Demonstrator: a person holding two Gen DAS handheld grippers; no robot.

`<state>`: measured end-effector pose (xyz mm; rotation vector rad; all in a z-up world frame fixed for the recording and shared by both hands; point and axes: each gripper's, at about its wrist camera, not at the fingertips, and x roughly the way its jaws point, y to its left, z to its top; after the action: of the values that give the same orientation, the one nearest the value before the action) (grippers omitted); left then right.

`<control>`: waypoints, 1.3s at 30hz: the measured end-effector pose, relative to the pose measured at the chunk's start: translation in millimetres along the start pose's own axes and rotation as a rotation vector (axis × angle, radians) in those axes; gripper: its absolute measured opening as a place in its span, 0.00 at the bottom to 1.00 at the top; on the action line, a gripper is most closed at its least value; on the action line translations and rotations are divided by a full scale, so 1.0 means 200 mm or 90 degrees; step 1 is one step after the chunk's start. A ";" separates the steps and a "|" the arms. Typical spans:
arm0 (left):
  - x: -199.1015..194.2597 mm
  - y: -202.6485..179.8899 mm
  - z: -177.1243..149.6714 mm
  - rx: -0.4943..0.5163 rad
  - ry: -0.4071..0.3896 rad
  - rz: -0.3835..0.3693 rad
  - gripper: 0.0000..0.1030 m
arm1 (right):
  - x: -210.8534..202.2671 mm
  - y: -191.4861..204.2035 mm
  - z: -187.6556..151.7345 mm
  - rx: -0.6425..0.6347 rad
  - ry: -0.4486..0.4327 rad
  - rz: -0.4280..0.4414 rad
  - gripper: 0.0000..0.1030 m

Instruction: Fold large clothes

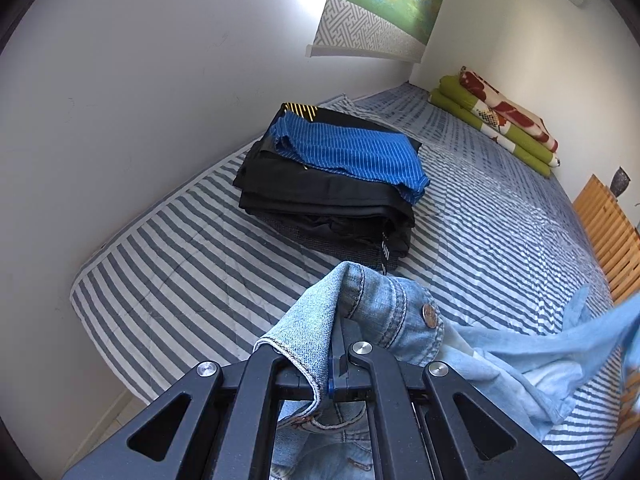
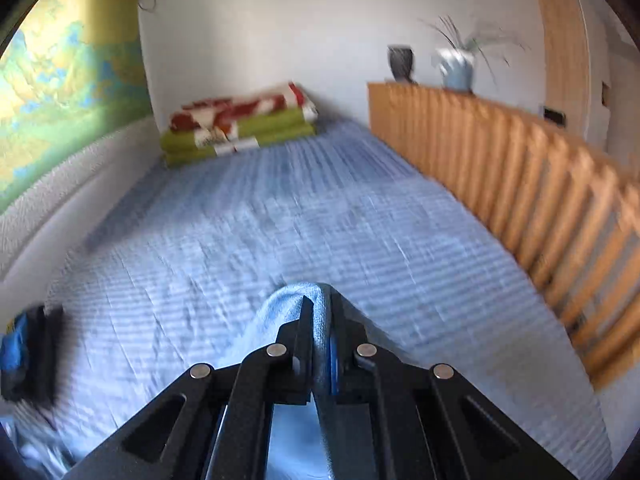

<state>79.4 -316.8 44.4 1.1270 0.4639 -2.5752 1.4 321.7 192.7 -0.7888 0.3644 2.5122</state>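
— Denim is bunched up right at the tip of the left gripper [image 1: 338, 344]. Its two jaws are squeezed tight on the edge of the jeans [image 1: 372, 304], near the round metal button [image 1: 430, 315].

— Where is the rest of the jeans?

— Some hangs down under the gripper. Some stretches off to the right, a bit above the striped bed cover [image 1: 168, 276].

— What about the other gripper?

— The right gripper [image 2: 320, 320] is closed too. A fold of the same light blue cloth sticks up between its jaws and hangs down below them. That picture is blurry.

— What is behind the jeans?

— Just past them sits a pile of folded clothes [image 1: 332, 196], mostly black, with a blue striped one on top. It rests on the bed cover, close to the white wall [image 1: 120, 100].

— And farther back?

— Far away, at the end of the bed, lie folded blankets [image 1: 500, 124], green, red and white. A wooden rail [image 2: 520, 184] runs along the bed's side, with two pots on it.
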 end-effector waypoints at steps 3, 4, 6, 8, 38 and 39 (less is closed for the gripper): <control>0.03 0.00 0.01 -0.004 0.003 0.006 0.01 | 0.11 0.19 0.26 0.013 -0.054 0.047 0.05; 0.04 0.00 0.01 -0.006 0.004 0.009 0.01 | 0.16 0.26 0.31 0.009 -0.064 0.057 0.05; 0.04 0.00 0.01 -0.004 0.006 0.013 0.01 | 0.31 0.39 0.38 -0.024 -0.008 0.092 0.17; 0.05 -0.01 0.00 -0.001 0.009 0.013 0.01 | 0.52 0.50 0.35 -0.058 0.127 0.111 0.32; -0.19 0.01 0.01 -0.027 -0.003 -0.031 0.01 | 0.38 0.15 -1.03 0.149 0.411 0.299 0.05; -0.21 0.03 0.01 -0.030 -0.004 -0.033 0.01 | 0.34 0.11 -1.01 0.163 0.395 0.303 0.04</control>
<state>108.5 -316.4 76.3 1.1051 0.5572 -2.5972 35.1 250.0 -5.2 -1.5064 1.1747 2.4865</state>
